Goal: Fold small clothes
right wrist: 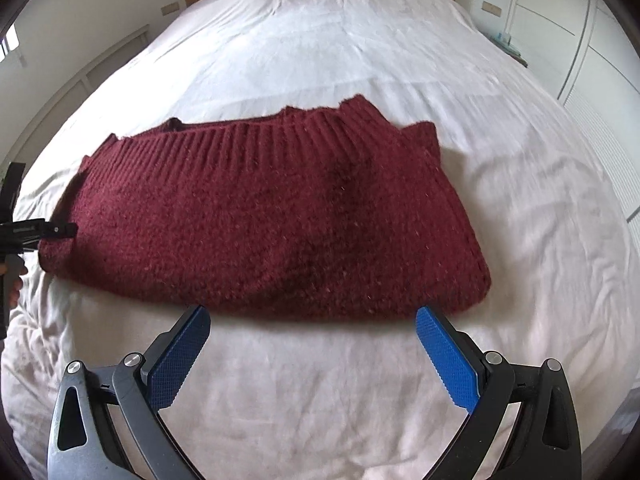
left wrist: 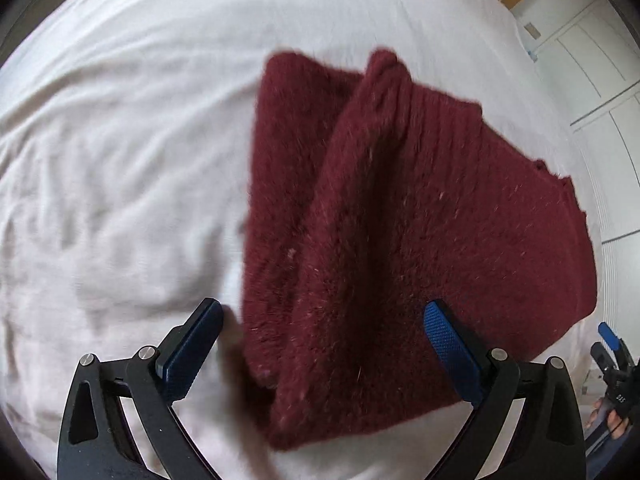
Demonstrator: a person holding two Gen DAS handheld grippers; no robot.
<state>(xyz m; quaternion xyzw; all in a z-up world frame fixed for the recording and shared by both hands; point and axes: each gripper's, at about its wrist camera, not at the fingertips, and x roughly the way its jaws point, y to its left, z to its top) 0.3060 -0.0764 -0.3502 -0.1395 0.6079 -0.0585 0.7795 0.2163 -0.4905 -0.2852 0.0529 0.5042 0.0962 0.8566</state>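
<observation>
A dark red sweater [right wrist: 264,216], part folded, lies across the middle of the bed [right wrist: 320,40]. Both grippers hang over its edges with jaws spread wide and holding nothing: the left gripper [left wrist: 324,336] at the sweater's left end, the right gripper [right wrist: 314,340] just short of the near edge. I'd say pinch both layers at the corners, lift evenly, and lay it down flat to avoid bunching.

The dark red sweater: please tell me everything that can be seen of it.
The dark red fuzzy knitted sweater lies folded on the white bed sheet, with a ribbed band along its far edge and pale lint specks on the wool. One layer overlaps another lengthwise. Both hand-held grippers are open; the right hand-held gripper is apart from it, and the left hand-held gripper straddles its near end.
</observation>
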